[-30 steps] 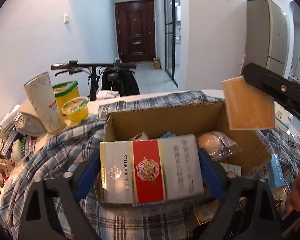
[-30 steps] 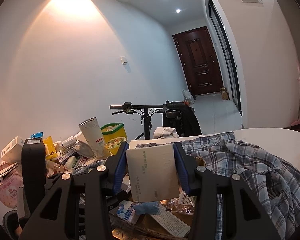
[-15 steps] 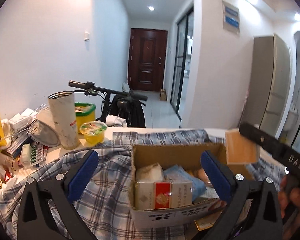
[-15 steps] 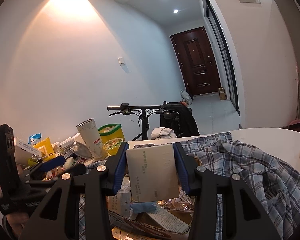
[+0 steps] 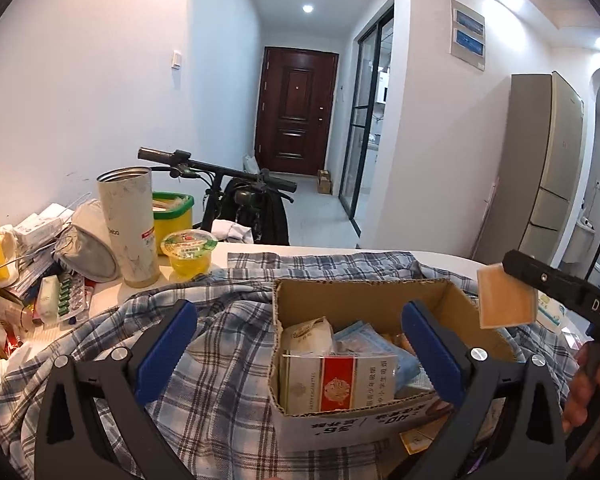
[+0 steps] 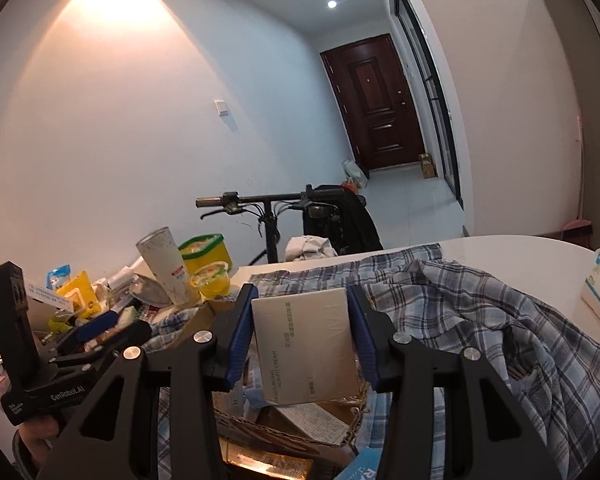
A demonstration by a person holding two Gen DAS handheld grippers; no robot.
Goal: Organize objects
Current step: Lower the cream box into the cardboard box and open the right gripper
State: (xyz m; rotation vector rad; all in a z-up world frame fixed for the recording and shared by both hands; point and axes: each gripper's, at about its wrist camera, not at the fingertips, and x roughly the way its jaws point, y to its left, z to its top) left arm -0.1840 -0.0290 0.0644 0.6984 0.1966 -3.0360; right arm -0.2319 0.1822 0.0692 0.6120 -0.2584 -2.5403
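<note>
Cigarette carton [image 5: 337, 381] now in cardboard box [image 5: 364, 292], left hand-held gripper [image 5: 300, 344] empty

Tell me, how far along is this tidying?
Partly done. The cardboard box already holds a cigarette carton and some packets. In hand: the right tongs are shut on a cream box above it, while the left tongs are open and empty. Left: the clutter pile, tumbler and jelly cup on the table beyond the plaid shirt.
</note>
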